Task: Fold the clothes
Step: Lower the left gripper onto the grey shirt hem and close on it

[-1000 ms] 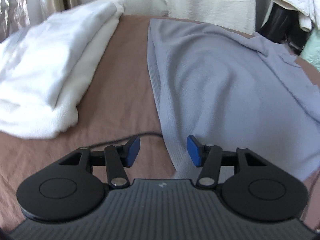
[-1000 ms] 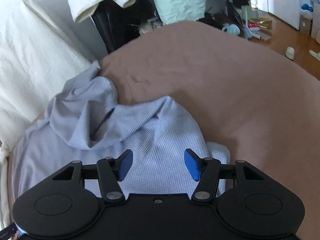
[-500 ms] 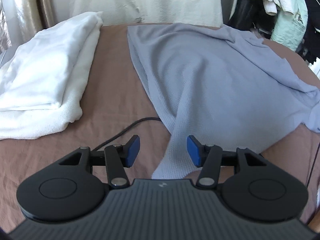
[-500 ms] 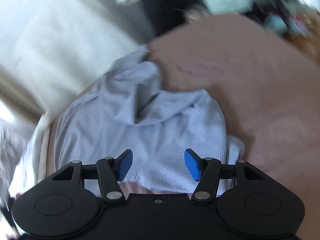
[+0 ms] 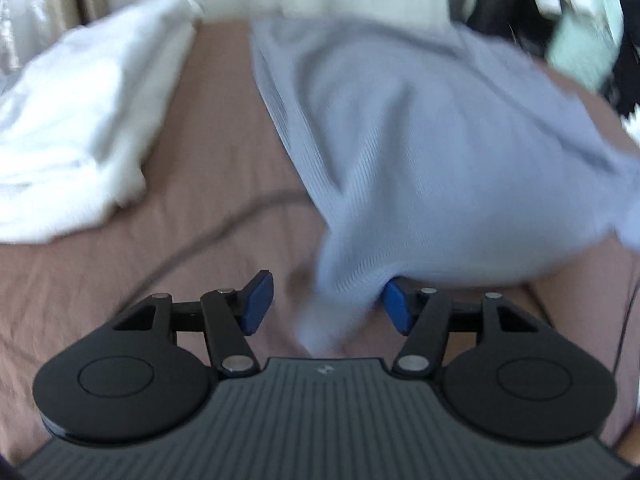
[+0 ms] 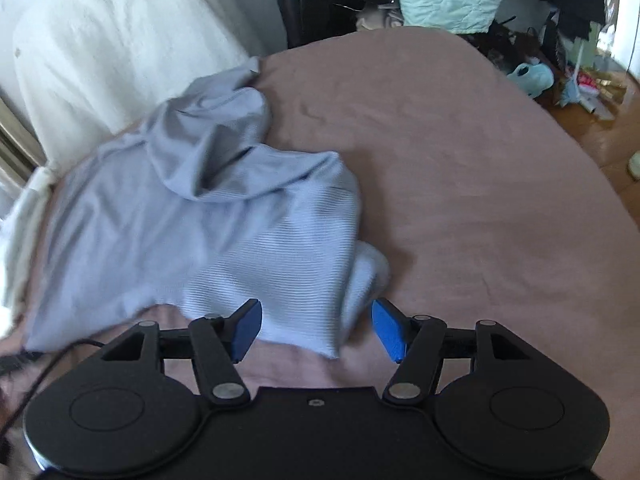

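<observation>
Sweater (image 6: 208,216) hood, rt view only

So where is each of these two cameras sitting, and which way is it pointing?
Left wrist: rides the left hand-held gripper, looking down along its opening jaws at the blue garment, with white folded laundry beside it; only the gripper shows.
Right wrist: rides the right hand-held gripper, looking down at the garment's crumpled end; only the gripper shows.
Shared: the garment and brown bed cover.
</observation>
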The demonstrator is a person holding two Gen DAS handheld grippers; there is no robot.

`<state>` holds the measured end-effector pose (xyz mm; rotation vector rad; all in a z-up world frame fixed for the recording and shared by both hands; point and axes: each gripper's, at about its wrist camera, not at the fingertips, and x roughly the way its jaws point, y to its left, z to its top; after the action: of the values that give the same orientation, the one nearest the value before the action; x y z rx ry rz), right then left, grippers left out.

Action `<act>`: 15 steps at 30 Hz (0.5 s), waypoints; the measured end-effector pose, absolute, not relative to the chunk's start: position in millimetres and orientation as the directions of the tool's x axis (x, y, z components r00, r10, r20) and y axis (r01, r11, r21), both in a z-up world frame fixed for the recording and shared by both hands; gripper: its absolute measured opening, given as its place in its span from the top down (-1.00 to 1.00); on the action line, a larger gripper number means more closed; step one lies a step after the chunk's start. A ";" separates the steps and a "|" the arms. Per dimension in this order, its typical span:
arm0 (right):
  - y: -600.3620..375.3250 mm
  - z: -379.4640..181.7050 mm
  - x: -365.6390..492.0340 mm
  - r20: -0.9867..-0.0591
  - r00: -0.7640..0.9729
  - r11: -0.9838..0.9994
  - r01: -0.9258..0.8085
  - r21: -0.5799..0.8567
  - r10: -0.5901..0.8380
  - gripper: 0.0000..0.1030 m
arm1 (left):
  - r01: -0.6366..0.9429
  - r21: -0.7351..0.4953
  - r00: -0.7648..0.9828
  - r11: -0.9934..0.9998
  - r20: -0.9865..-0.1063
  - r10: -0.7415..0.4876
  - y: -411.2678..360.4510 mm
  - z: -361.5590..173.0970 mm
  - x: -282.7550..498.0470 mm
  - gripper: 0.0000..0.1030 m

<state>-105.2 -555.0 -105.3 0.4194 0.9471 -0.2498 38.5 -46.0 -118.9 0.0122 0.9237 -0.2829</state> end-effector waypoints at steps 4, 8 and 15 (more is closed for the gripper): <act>-558.3 -127.1 -93.6 -0.845 0.534 0.906 0.348 0.242 0.021 -0.29 | 0.247 -0.114 0.535 0.962 -0.812 -0.233 -50.6 -127.5 41.0 -0.14; -545.3 -116.5 -66.6 -0.853 0.516 0.942 0.241 0.233 0.079 -0.30 | 0.229 -0.161 0.477 0.960 -0.841 -0.255 -63.0 -132.7 58.3 -0.13; -525.7 -84.3 -43.6 -0.878 0.478 0.980 0.160 0.116 0.026 -0.30 | 0.441 0.032 0.520 0.897 -0.823 -0.226 -102.0 -105.9 63.6 -0.13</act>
<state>-43.6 -525.7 -84.3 0.1921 1.0713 -0.0824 63.6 -102.0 -105.9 0.2501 0.9433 -0.4047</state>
